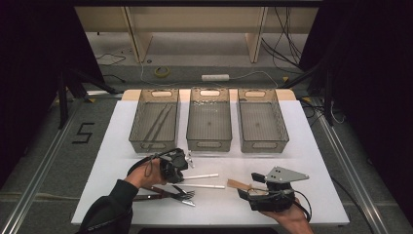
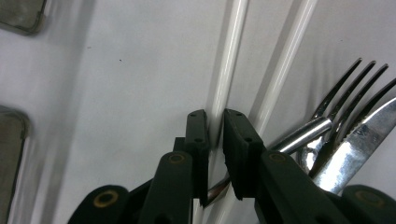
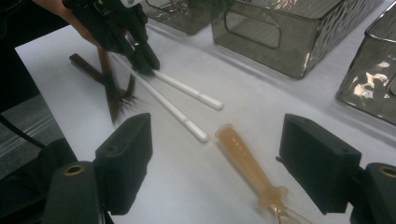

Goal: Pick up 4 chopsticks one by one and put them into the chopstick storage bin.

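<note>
Two white chopsticks lie side by side at the table's front middle. My left gripper is shut on the near end of the farther chopstick. The other chopstick lies loose beside it. In the right gripper view the left gripper points down at the sticks' ends. My right gripper stands wide open low over the table. An amber-handled utensil lies flat between its jaws, untouched.
Forks and a serrated knife lie crossed just on the near side of the left gripper. Three grey see-through bins stand in a row behind: left bin with long thin pieces inside, middle bin, right bin.
</note>
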{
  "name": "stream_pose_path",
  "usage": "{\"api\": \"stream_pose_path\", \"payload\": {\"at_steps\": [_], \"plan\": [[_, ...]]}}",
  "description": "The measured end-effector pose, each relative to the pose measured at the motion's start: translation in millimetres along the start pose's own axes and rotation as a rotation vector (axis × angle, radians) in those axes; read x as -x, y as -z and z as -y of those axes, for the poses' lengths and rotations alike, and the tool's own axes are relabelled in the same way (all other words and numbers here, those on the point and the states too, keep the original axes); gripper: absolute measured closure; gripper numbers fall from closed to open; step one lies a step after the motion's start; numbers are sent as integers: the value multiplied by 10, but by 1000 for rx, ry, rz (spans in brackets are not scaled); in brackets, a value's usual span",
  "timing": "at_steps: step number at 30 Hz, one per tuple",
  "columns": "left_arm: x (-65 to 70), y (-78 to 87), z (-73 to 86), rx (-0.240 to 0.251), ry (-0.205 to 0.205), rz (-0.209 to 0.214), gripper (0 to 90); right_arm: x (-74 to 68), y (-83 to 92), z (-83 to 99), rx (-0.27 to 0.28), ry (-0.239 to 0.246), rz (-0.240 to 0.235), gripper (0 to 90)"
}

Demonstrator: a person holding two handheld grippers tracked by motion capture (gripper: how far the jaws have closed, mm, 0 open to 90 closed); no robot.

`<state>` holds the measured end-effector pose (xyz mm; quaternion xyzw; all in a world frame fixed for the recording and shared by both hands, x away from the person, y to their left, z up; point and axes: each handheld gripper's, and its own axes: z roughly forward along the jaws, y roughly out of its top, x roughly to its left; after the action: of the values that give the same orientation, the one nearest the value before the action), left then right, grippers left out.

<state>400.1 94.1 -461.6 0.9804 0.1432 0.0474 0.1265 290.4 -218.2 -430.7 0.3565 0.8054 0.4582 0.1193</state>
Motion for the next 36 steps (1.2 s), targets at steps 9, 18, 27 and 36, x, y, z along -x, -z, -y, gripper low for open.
{"api": "stream_pose_path", "payload": {"at_steps": [9,18,27,36], "plan": [[4,3,9,6,-47,5,834,-3,-3,-1,-1,2,1,266],[6,8,10,26,-65,-11,841,-4,-3,-3,0,5,1,266],[-29,122,8,70,-25,-58,843,-3,6,-4,-1,7,5,267],[-64,227,17,115,65,-58,844,-1,4,-4,0,7,5,267]]}}
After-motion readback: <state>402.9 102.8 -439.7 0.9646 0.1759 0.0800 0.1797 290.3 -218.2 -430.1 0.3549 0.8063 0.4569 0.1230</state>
